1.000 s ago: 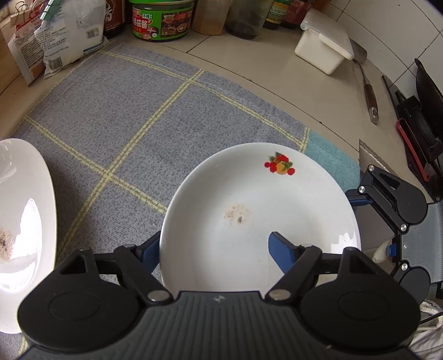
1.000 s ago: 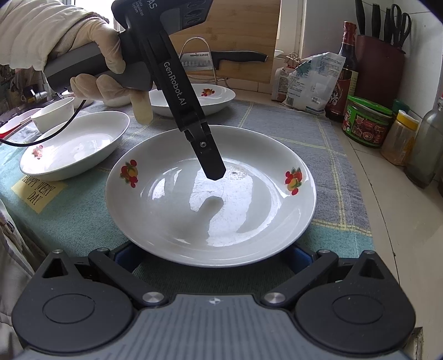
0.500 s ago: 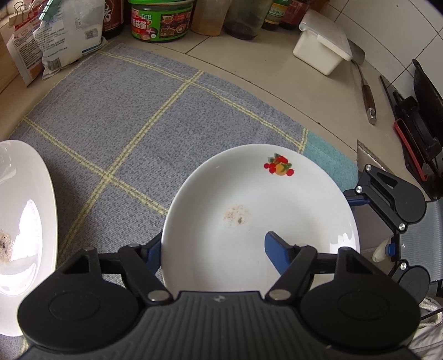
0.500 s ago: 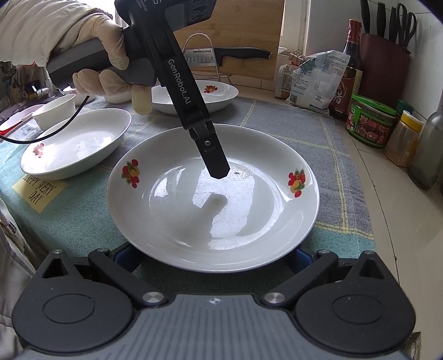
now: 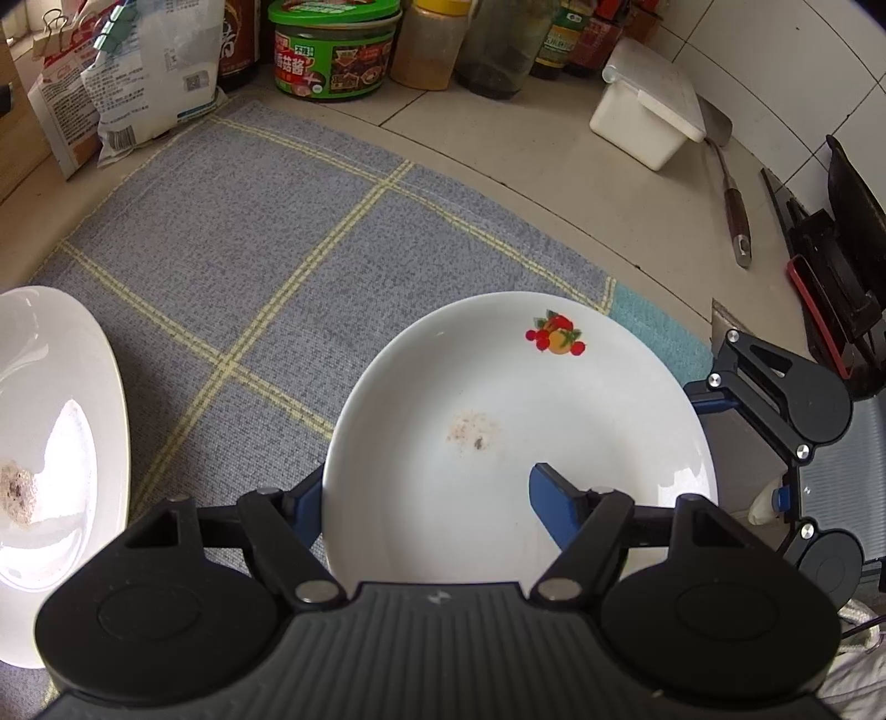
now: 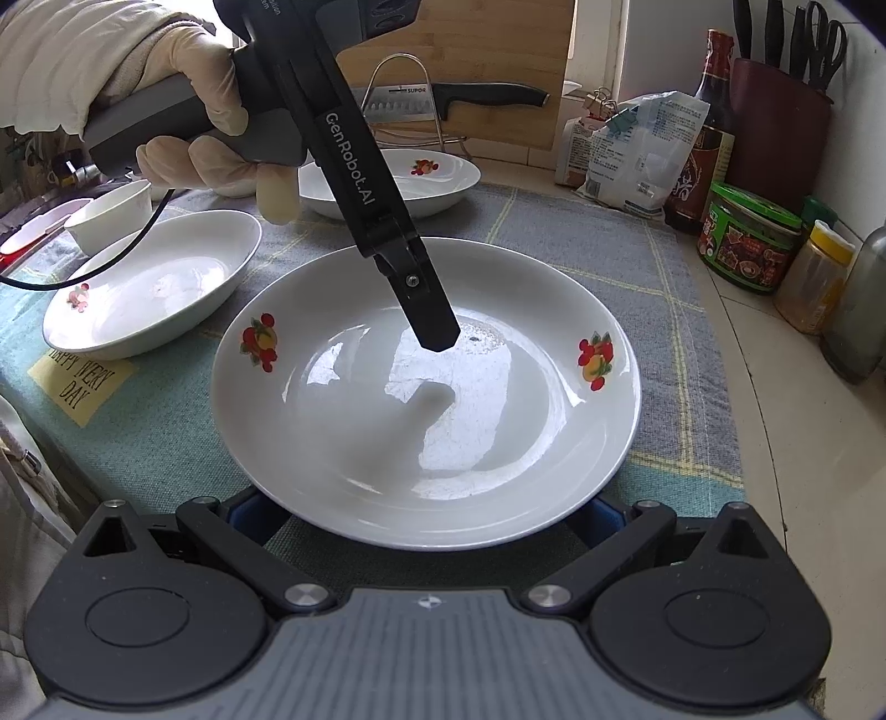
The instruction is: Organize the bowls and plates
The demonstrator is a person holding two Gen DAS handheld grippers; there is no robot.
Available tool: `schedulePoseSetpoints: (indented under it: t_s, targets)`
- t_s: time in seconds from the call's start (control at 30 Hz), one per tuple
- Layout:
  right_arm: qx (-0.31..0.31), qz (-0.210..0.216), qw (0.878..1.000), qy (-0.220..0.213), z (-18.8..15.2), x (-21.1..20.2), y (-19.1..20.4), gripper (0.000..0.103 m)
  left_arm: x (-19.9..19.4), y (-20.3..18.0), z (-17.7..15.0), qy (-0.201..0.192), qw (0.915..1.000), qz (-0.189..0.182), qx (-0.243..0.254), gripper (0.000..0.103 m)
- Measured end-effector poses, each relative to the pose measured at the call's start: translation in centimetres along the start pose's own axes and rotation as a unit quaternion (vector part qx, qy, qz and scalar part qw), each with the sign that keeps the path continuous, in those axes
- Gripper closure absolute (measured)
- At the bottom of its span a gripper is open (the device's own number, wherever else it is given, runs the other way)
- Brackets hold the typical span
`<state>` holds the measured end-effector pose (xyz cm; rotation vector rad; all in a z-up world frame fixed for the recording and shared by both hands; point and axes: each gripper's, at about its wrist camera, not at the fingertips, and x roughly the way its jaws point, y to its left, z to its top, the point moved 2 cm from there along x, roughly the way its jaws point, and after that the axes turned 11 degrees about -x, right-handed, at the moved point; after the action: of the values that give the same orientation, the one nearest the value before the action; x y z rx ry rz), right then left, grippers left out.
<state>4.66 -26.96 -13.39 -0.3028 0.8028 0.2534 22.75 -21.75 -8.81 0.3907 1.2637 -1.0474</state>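
Home kitchen: tiled counter (image 5: 554, 183), sauce bottle (image 6: 709, 111), condiment jar (image 5: 332, 50), knife block (image 6: 775, 111), cleaver (image 6: 443, 97) before cutting board (image 6: 498, 50), checked cloth (image 5: 277, 249).

The left tool (image 5: 426, 504) points steeply downward, held by a gloved hand (image 6: 188, 133) wrapped around its grey handle; its two blue fingers (image 5: 554, 512) stand part-way apart, one outside the rim of the plate (image 5: 554, 410) and one over its inner surface. The right tool (image 6: 429, 518) is angled downward, its blue fingers spread wide with the tips hidden beneath the plate's near edge.
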Motion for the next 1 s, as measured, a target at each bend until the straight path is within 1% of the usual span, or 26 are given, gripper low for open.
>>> schedulePoseSetpoints:
  t_s: [0.23, 0.43, 0.77, 1.0]
  targets:
    - [-0.011, 0.000, 1.000, -0.001, 0.8, 0.0, -1.2, 0.000, -0.7, 0.2, 1.3, -0.019, 0.9998, 0.002, -0.007, 0.030]
    - [-0.018, -0.004, 1.000, -0.006, 1.6, 0.4, -3.1, 0.000, -0.7, 0.5, 3.2, -0.035, 0.9993, 0.007, -0.008, 0.030]
    - [-0.025, -0.013, 1.000, -0.012, 3.3, 2.1, -6.7, 0.000, 0.5, 1.6, 6.7, -0.054, 0.9984, 0.016, -0.005, 0.030]
    - [-0.025, -0.017, 0.999, -0.010, 3.8, 3.6, -9.0, 0.000, 1.9, 2.7, 9.2, -0.063, 0.9978, 0.017, -0.008, 0.030]
